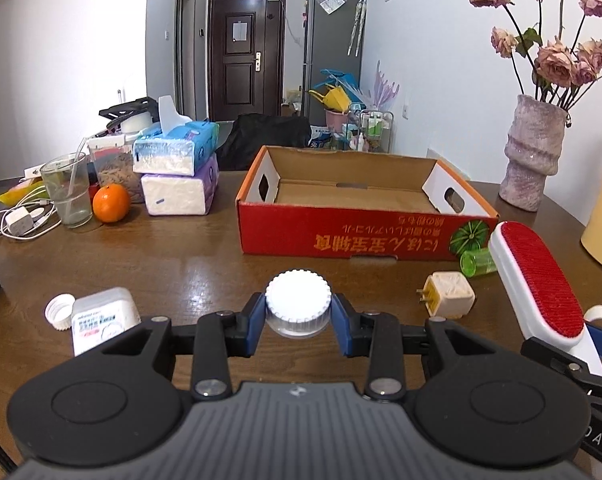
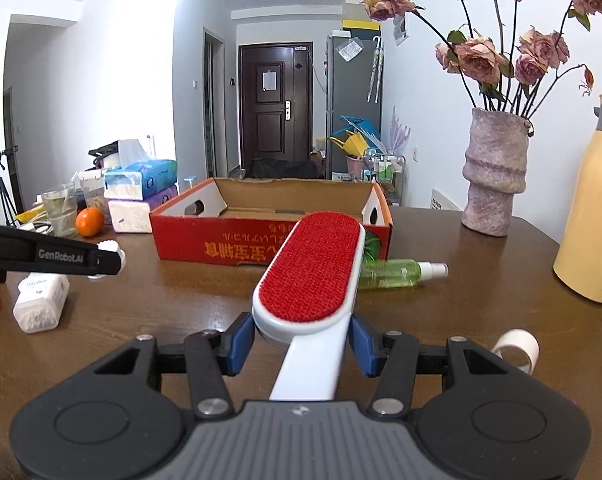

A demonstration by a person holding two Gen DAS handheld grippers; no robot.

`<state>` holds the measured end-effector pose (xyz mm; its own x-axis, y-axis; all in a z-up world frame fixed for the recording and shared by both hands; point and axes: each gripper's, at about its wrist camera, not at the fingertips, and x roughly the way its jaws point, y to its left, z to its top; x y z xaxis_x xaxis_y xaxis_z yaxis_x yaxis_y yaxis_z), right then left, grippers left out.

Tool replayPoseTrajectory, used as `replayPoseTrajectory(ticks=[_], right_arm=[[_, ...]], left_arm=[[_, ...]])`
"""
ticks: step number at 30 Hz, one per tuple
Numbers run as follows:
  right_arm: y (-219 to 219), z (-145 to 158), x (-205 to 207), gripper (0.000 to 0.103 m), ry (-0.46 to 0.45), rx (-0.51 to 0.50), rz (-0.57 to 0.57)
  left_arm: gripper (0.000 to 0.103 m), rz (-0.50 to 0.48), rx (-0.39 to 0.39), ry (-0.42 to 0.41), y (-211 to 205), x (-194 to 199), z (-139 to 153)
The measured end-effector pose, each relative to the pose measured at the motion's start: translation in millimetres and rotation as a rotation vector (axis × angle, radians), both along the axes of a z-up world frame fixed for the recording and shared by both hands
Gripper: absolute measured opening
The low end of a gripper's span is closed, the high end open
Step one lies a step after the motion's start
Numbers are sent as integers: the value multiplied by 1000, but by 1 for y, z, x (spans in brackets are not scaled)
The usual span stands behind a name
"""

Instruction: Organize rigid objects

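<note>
My left gripper (image 1: 298, 320) is shut on a small clear jar with a white ribbed cap (image 1: 298, 300), held above the table in front of the open red cardboard box (image 1: 357, 236). My right gripper (image 2: 301, 340) is shut on a white lint brush with a red pad (image 2: 313, 272), which points toward the box (image 2: 221, 240). The brush also shows at the right of the left wrist view (image 1: 541, 280). The left gripper's side shows at the left of the right wrist view (image 2: 61, 258). The box looks empty.
On the table lie a white pill bottle (image 1: 101, 316) with a loose cap (image 1: 60, 312), a beige plug adapter (image 1: 449, 294), a green spray bottle (image 2: 397, 274) and a tape roll (image 2: 517, 350). Tissue packs (image 1: 177, 176), an orange (image 1: 110, 203), a glass (image 1: 67, 190), a vase (image 2: 493, 172) and a yellow flask (image 2: 593, 208) stand around.
</note>
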<state>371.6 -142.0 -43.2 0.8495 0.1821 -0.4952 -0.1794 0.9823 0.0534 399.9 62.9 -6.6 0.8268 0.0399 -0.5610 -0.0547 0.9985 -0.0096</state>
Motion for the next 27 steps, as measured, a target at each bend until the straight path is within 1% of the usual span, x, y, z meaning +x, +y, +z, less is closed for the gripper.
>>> replayPoseTrajectory(ticks=[21, 27], right_arm=[[13, 11, 63, 51, -18, 57, 6], [14, 12, 77, 51, -20, 60, 3]], left_arm=[[37, 42, -36, -40, -7, 58, 15], [37, 52, -49, -56, -7, 74, 18]])
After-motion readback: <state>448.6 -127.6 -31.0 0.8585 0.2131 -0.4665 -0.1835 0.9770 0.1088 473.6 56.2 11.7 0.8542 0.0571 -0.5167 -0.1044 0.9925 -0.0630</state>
